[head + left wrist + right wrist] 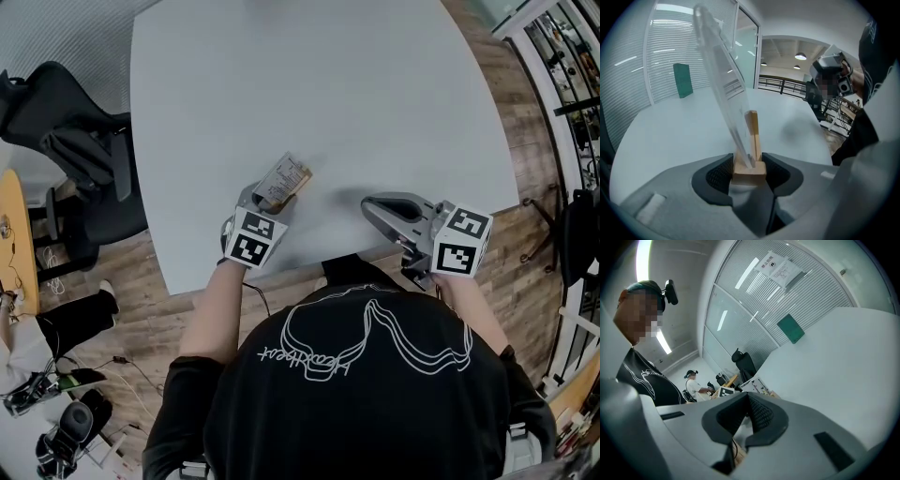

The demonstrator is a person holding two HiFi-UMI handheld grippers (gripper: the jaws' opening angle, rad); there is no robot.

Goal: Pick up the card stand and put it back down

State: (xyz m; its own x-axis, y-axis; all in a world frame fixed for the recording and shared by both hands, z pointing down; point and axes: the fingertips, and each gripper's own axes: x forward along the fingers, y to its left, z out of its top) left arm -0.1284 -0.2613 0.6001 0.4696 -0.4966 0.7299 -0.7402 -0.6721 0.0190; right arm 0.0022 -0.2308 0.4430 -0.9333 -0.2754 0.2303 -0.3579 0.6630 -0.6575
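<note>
The card stand (282,178) is a clear acrylic sheet leaning back in a small wooden base (749,169), and it stands on the white table (328,94) near the front edge. My left gripper (271,199) has the wooden base between its dark pads (717,177), which touch it on both sides (749,174). The stand's base rests on the tabletop. My right gripper (371,206) hovers at the table's front edge to the right, a hand's width from the stand, with nothing in it. Its pads meet at the tips (748,397).
A black office chair (80,141) stands left of the table. A green upright object (683,79) sits at the table's far side, also seen as a green panel (791,328). Wooden floor and a railing (562,56) lie to the right. Another person (696,383) sits at a distant desk.
</note>
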